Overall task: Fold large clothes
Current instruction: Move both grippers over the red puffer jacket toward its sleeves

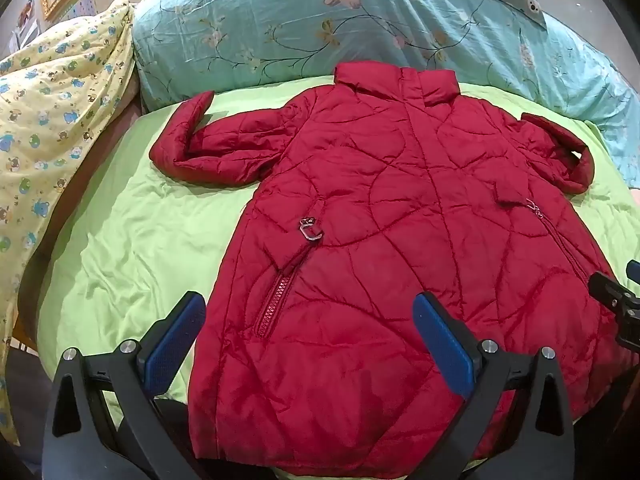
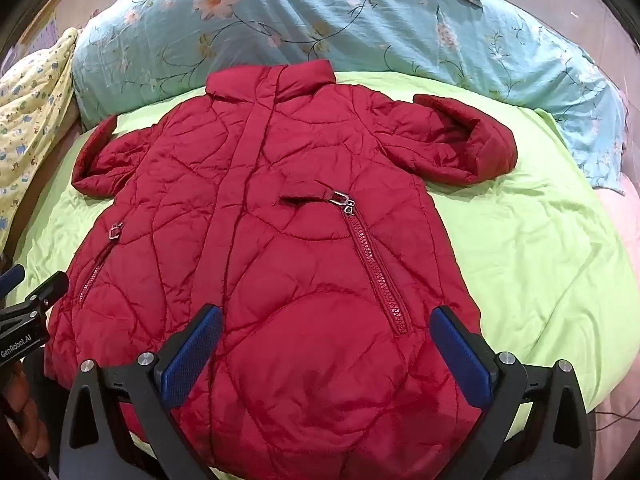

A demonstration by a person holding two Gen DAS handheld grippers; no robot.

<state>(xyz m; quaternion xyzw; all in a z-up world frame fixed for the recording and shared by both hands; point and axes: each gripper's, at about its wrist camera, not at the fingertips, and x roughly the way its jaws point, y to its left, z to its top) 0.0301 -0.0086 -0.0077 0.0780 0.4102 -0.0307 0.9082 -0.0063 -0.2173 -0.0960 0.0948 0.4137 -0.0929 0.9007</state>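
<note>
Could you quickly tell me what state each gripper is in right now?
Left gripper: jaws open, holding nothing.
Right gripper: jaws open, holding nothing.

Left wrist view: looking forward and steeply down from the hem end of the red coat (image 1: 380, 220), hovering close, collar at twelve o'clock. Right wrist view: same tilt and nearness, set a little rightward, collar at eleven o'clock. Shared by both: the whole coat, green sheet (image 1: 132, 240), floral pillow (image 2: 320, 28) at twelve o'clock
</note>
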